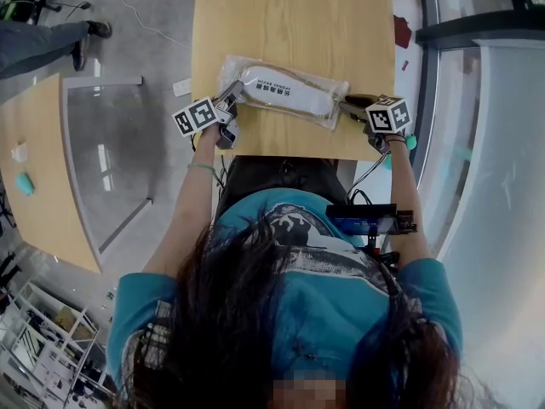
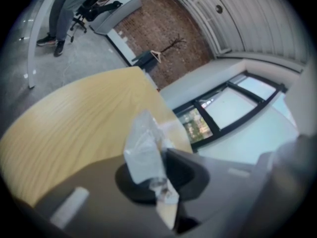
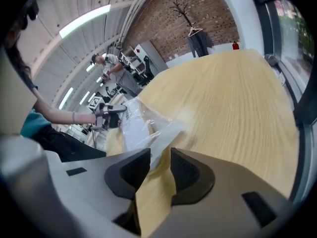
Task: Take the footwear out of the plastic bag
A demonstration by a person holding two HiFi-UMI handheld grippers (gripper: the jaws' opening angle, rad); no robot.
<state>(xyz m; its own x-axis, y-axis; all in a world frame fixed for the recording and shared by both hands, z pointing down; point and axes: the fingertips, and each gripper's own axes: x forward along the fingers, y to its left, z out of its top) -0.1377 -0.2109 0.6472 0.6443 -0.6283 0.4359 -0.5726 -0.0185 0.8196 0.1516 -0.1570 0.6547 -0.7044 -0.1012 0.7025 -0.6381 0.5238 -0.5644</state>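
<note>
A clear plastic bag (image 1: 328,102) lies across the near part of the wooden table (image 1: 289,24), holding a white slipper (image 1: 285,90) with dark print. My left gripper (image 1: 226,109) is at the bag's left end and shut on a crumpled corner of the plastic bag (image 2: 143,150), which sticks up between the left gripper's (image 2: 161,175) closed jaws. My right gripper (image 1: 351,106) is at the bag's right end. In the right gripper view the right gripper's (image 3: 160,162) jaws stand a little apart. The edge of the bag (image 3: 166,133) reaches in between the tips, and the pads do not press on it.
A second wooden table (image 1: 34,169) with a teal object (image 1: 24,183) stands to the left, beyond a glass panel (image 1: 111,160). Someone's legs (image 1: 51,41) show at the far left. A dark window frame (image 1: 426,75) runs along the table's right side.
</note>
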